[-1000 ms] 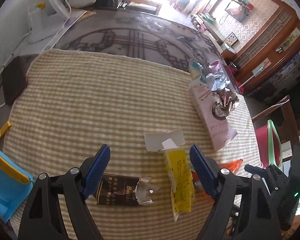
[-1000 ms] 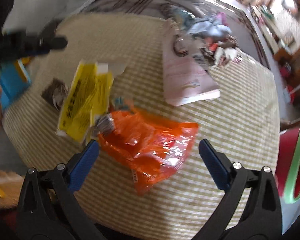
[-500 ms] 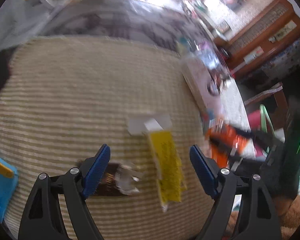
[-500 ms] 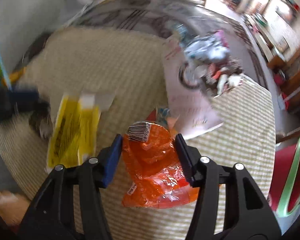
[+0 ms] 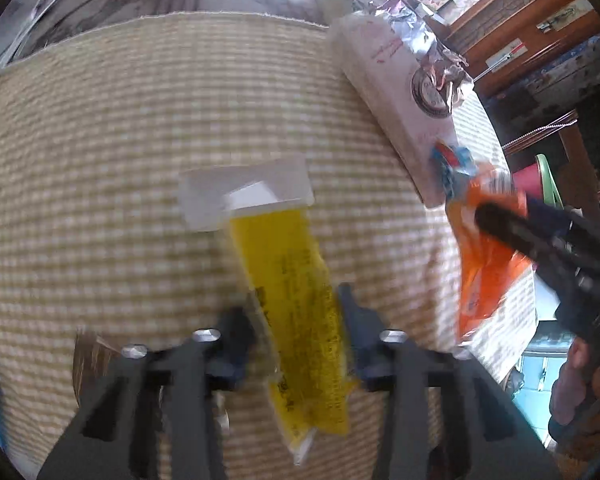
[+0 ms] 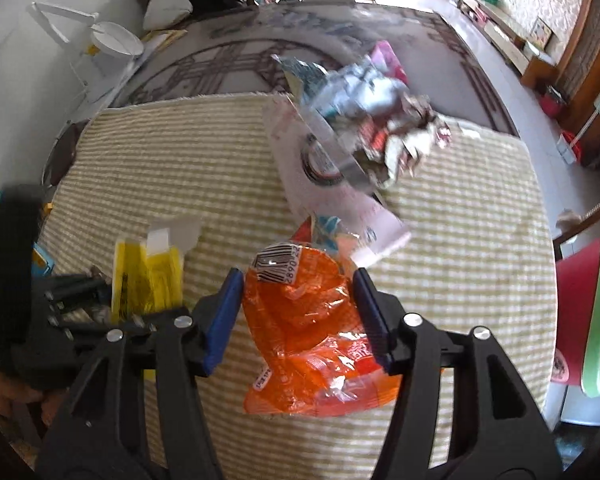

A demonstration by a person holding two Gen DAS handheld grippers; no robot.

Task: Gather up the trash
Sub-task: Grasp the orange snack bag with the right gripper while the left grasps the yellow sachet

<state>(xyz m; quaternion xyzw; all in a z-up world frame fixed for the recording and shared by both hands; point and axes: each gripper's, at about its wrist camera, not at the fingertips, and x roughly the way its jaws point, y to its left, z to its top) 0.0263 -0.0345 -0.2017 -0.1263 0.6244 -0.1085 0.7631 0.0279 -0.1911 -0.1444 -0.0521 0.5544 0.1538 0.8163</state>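
Two-handed pickup on the checked cloth (image 6: 460,208), seen from both wrists. My left gripper (image 5: 296,340) is closing around the yellow packet (image 5: 300,308), which runs lengthwise between the jaws; motion blur keeps me from saying whether the pads press on it yet. My right gripper (image 6: 298,312) has the orange wrapper (image 6: 312,336) clamped between its blue pads, though the jaws are easing slightly apart — the wrapper looks bunched and lifted at its barcode end, its lower part hanging loose over the cloth. The step in hand, as I judge it, is grasping one piece of trash per hand. The next move calls for a firm close on the packet, a lift clear of the cloth, and a carry toward wherever the trash is gathered; the heap of crumpled foil (image 6: 364,92) on the pink box (image 6: 340,200) at the far side may be that place. No bin is clearly visible. The left view is smeared throughout, a brown wrapper (image 5: 88,356) is half hidden behind the left jaw, and the packet's print is unreadable.
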